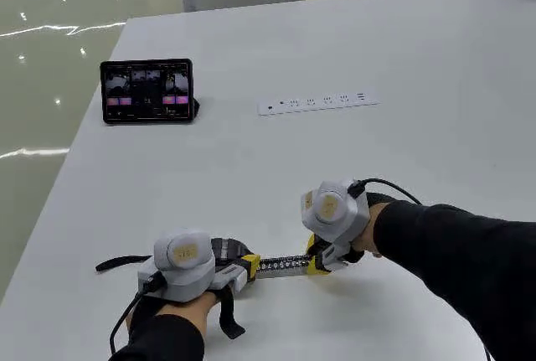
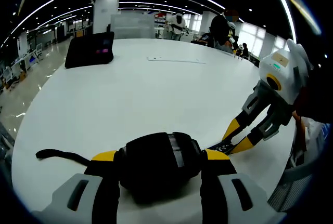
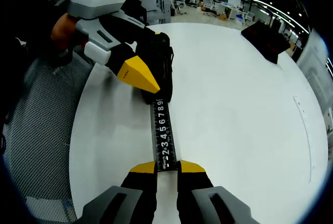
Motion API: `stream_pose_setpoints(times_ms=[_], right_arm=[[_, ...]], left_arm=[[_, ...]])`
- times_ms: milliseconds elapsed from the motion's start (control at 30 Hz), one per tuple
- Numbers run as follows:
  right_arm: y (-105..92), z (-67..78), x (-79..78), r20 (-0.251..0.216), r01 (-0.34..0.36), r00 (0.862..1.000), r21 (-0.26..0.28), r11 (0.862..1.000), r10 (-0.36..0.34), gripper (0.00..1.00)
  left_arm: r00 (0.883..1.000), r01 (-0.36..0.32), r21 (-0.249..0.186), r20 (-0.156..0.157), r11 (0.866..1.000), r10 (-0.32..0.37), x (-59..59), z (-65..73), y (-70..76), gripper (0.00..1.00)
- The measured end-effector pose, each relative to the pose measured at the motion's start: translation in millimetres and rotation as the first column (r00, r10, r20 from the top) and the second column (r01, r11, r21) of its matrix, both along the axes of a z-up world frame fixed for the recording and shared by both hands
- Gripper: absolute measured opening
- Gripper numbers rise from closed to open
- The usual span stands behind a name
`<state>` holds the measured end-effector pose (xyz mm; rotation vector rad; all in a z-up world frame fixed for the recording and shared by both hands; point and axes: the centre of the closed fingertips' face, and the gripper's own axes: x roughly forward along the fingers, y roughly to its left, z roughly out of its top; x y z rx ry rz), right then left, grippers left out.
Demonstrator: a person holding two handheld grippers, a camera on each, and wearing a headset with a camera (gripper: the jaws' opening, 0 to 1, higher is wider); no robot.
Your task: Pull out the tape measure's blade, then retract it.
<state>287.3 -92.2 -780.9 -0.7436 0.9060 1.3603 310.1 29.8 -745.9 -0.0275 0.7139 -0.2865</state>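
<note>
The black tape measure case (image 2: 158, 164) (image 3: 158, 63) (image 1: 228, 252) lies on the white table, and my left gripper (image 2: 161, 156) (image 1: 243, 267) is shut on it from both sides. A short length of blade (image 3: 162, 135) (image 1: 283, 265) (image 2: 221, 145) runs out of the case to the right, with numbers up to 9 showing. My right gripper (image 3: 166, 167) (image 1: 318, 262) is shut on the blade's end, low over the table. The case's black wrist strap (image 1: 117, 262) (image 2: 54, 155) trails to the left.
A dark tablet (image 1: 147, 90) stands at the back left of the table (image 1: 352, 160), and a white power strip (image 1: 318, 103) lies flat behind the grippers. The table's left edge is close to the tablet. People stand far off in the left gripper view.
</note>
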Motion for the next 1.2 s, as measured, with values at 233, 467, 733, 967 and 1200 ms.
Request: stream_pose_setpoints(times_ms=[233,467,733,967,1200], right_arm=[[4.2,0.2,-0.5,-0.015,0.018,1.000,0.005,1.000,-0.018,0.10],[7.9,-0.3,-0.1,0.016,-0.027,1.000,0.008,1.000,0.027,0.10],[15.9,0.1,0.2,0.028,-0.028,0.999,0.017,0.999,0.028,0.10],[20.2,0.5,-1.1,0.021,-0.021,1.000,0.028,0.999,0.020,0.10],[25.6,1.1,-1.0,0.019,-0.018,1.000,0.034,0.999,0.017,0.10]], left_arm=[[1.000,-0.002,-0.003,-0.004,1.000,0.002,-0.3,0.0,0.1,0.58],[1.000,-0.003,-0.004,-0.004,1.000,0.003,-0.1,0.1,0.2,0.58],[1.000,-0.004,-0.006,-0.005,1.000,0.004,0.2,0.4,0.4,0.58],[1.000,-0.002,-0.007,-0.006,1.000,0.002,-0.1,0.7,0.1,0.58],[1.000,-0.002,-0.007,-0.008,1.000,0.002,0.1,0.5,0.1,0.58]])
